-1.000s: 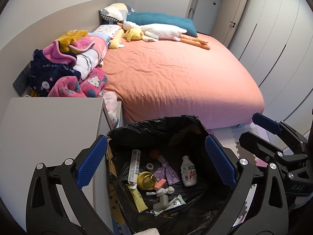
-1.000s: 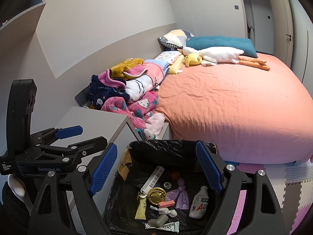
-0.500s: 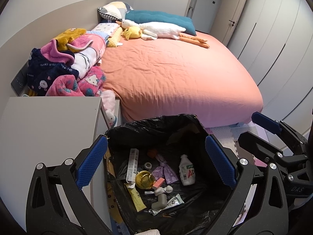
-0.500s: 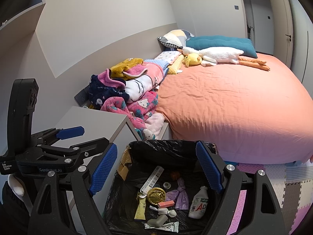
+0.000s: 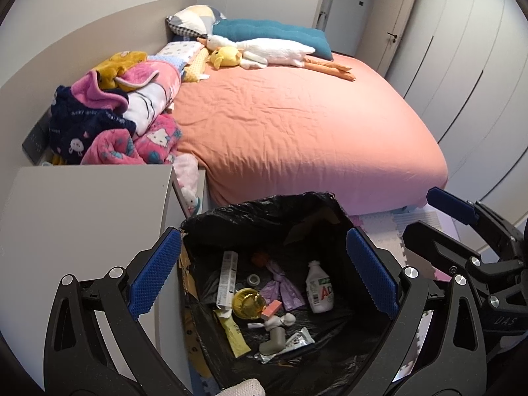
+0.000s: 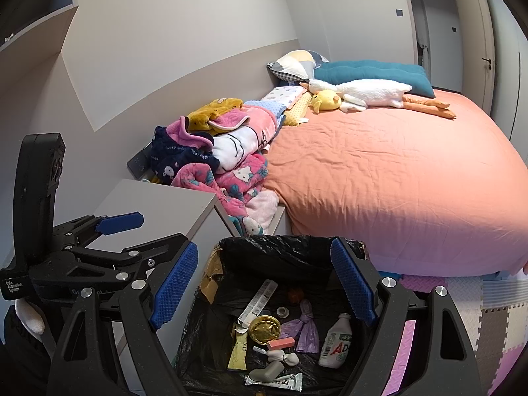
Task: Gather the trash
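Note:
A black-lined trash bin [image 5: 264,208] [image 6: 280,247] stands on the floor between the nightstand and the bed. Inside lie a white bottle [image 5: 319,292] [image 6: 336,343], a gold round lid [image 5: 248,303] [image 6: 264,328], a purple wrapper [image 5: 283,287], a yellow tube [image 5: 236,333], a long white box [image 5: 227,279] and other scraps. My left gripper [image 5: 262,270] hangs open above the bin with nothing between its blue pads. My right gripper [image 6: 264,283] is open and empty beside it, also over the bin. Each gripper shows in the other's view: the right gripper [image 5: 429,221], the left gripper [image 6: 145,232].
A grey nightstand [image 5: 82,217] sits left of the bin. Behind it is a bed with an orange sheet [image 5: 297,125], a heap of pink and navy clothes [image 5: 112,118] and a white goose plush [image 5: 274,49]. Foam floor mats [image 6: 488,313] lie to the right, with wardrobe doors [image 5: 468,66] beyond.

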`<state>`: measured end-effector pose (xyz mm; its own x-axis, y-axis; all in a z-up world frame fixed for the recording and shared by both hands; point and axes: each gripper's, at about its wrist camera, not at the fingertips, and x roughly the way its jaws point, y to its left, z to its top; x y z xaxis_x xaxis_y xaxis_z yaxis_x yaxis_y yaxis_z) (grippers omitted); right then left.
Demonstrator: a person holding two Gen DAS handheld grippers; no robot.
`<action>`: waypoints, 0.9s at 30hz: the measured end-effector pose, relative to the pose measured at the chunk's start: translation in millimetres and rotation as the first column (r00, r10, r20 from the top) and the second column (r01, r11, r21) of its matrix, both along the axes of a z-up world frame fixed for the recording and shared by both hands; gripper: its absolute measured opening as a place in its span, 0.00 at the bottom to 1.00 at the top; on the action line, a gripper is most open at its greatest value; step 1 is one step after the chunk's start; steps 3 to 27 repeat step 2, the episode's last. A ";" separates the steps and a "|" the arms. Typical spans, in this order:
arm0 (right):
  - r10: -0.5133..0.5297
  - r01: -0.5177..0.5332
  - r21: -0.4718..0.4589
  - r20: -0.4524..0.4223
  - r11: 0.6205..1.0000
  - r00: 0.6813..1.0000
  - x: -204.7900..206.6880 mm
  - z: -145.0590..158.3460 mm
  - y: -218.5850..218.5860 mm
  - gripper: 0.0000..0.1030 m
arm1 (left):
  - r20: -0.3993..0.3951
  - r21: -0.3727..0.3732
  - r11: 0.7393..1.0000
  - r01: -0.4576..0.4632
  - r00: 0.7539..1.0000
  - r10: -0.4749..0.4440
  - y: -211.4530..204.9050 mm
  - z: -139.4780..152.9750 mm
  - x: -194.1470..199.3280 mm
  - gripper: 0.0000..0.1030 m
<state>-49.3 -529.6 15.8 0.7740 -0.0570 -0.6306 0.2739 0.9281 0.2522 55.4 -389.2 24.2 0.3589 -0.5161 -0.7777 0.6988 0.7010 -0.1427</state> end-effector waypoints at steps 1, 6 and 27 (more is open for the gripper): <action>0.000 0.000 0.000 0.000 1.000 1.000 0.0 0.0 0.0 0.81 | 0.000 -0.002 1.000 -0.001 1.000 0.001 0.7 0.3 0.8 0.94; 0.000 0.000 0.000 -0.001 1.000 1.000 0.0 0.0 -0.1 0.81 | 0.003 0.000 1.000 -0.002 1.000 0.002 1.2 0.5 0.3 0.94; 0.000 0.000 0.000 -0.001 1.000 1.000 0.0 0.0 -0.1 0.81 | 0.003 0.000 1.000 -0.002 1.000 0.002 1.2 0.5 0.3 0.94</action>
